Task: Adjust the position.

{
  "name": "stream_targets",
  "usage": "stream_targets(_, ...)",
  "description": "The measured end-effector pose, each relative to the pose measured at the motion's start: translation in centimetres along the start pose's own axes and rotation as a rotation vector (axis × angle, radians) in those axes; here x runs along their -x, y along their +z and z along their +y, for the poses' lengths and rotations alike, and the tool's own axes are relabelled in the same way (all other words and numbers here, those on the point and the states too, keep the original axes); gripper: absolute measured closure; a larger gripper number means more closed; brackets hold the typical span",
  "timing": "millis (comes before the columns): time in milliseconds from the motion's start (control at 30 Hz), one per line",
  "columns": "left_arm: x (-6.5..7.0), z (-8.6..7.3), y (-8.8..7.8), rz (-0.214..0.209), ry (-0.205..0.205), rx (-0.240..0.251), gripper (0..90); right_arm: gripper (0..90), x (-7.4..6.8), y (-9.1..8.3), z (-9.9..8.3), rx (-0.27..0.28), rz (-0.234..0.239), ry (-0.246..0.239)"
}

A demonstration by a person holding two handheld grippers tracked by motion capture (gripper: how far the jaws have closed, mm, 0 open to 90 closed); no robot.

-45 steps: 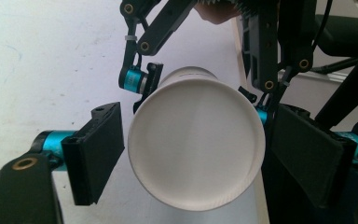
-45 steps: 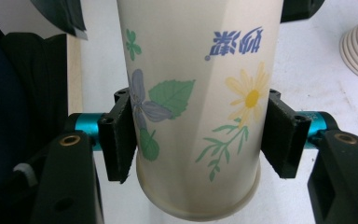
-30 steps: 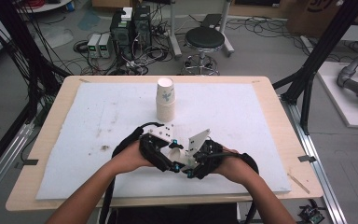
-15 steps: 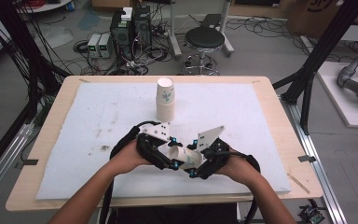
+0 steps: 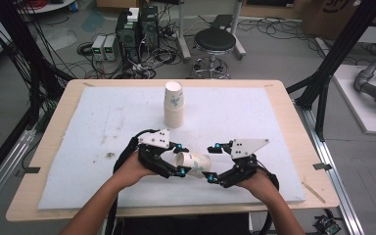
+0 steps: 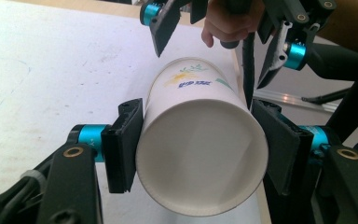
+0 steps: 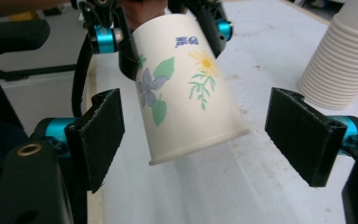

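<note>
We are holding a paper cup [image 5: 194,163] on its side just above the white mat [image 5: 274,122], near the front edge of the table [image 5: 293,112], between our two hands. Our left gripper [image 5: 181,159] is clamped on the cup near its open rim, one black pad [image 6: 123,144] pressing each side, as the left gripper view is showing. Our right gripper [image 5: 214,162] is facing it from the other side with its jaws spread wide; they have just been opening, and the cup's bottom end is sitting between the pads [image 7: 100,135] without touching either, as the right gripper view is showing. The cup's flower print is facing the right gripper. Behind the grippers, toward the far side of the mat, a stack [image 5: 174,105] of the same cups is standing upright, well apart from the held cup. A stool [image 5: 215,44] and cables are lying beyond the table
</note>
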State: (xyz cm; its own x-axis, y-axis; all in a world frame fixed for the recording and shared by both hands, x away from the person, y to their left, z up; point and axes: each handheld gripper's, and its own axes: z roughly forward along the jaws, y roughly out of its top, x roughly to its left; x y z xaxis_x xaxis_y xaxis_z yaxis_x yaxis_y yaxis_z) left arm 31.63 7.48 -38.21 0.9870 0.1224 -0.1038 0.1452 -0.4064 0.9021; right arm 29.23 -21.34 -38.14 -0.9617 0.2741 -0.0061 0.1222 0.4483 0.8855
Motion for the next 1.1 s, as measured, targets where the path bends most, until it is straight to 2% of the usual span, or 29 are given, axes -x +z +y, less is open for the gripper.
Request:
stream_targets(133, 0.2, -0.6, -0.1, 0.014, 0.0, 0.033, 36.7, 20.2, -0.2, -0.4, -0.6, 0.034, -0.013, 0.01)
stream_targets(167, 0.4, -1.2, -0.4, 0.024, 0.0, 0.067, 36.7, 20.2, -0.2, -0.5, -0.8, 0.049, -0.014, 0.016)
stream_targets(267, 0.6, -1.9, -0.5, 0.033, -0.006, 0.11, 36.8, 20.2, -0.3, -0.6, -1.3, 0.066, -0.016, 0.019)
stream_targets(433, 0.7, -2.6, -1.0, 0.044, -0.001, 0.155, 36.8, 20.4, -0.2, -0.4, -1.8, 0.069, 0.001, 0.025)
stream_targets(633, 0.9, -2.6, -1.6, 0.025, 0.009, 0.207, 36.8, 20.4, 0.0, -0.1, -2.1, 0.069, 0.017, 0.035)
stream_targets(800, 0.9, -2.5, -1.8, 0.017, 0.011, 0.235, 36.7, 20.4, 0.0, -0.1, -2.1, 0.074, 0.026, 0.04)
stream_targets(1100, 1.0, -2.1, -1.7, 0.015, 0.021, 0.24, 36.9, 20.4, 0.0, 0.0, -2.1, 0.075, 0.039, 0.044)
